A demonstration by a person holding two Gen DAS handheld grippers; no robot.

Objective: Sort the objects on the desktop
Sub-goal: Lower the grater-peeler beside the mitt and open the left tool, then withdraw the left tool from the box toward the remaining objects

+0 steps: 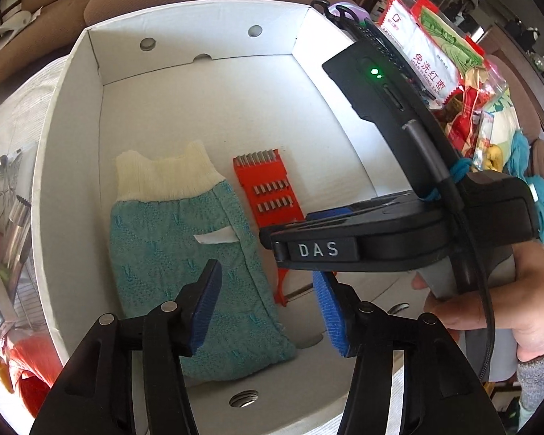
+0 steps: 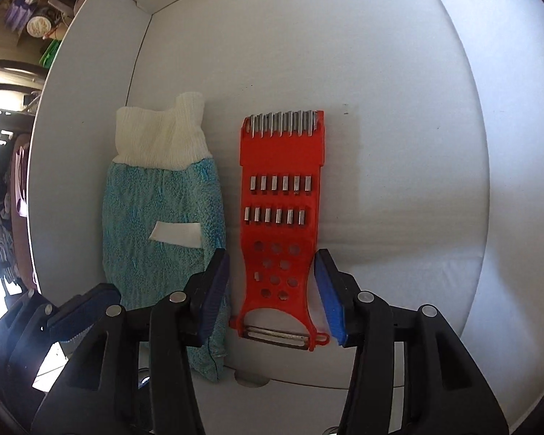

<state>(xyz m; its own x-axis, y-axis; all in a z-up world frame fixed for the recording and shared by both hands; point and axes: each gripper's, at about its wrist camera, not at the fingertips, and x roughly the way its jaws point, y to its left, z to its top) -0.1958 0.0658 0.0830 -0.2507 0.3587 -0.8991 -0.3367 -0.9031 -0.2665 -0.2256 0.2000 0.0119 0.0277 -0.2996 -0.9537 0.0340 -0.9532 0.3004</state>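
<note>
Box [image 1: 72, 116] floor right of grater [image 2: 283, 217] free; mitt [image 2: 163, 224] crowds left.

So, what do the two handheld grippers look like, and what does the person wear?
Both grippers are black plastic with blue ribbed pads and round silver pivot pins. The right gripper bears a "DAS" label, a green light and a black cable. A grey knit sleeve covers the wrist.

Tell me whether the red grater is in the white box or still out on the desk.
In the box. The red grater lies flat on the white box floor beside the teal mitt, walls around both.
</note>
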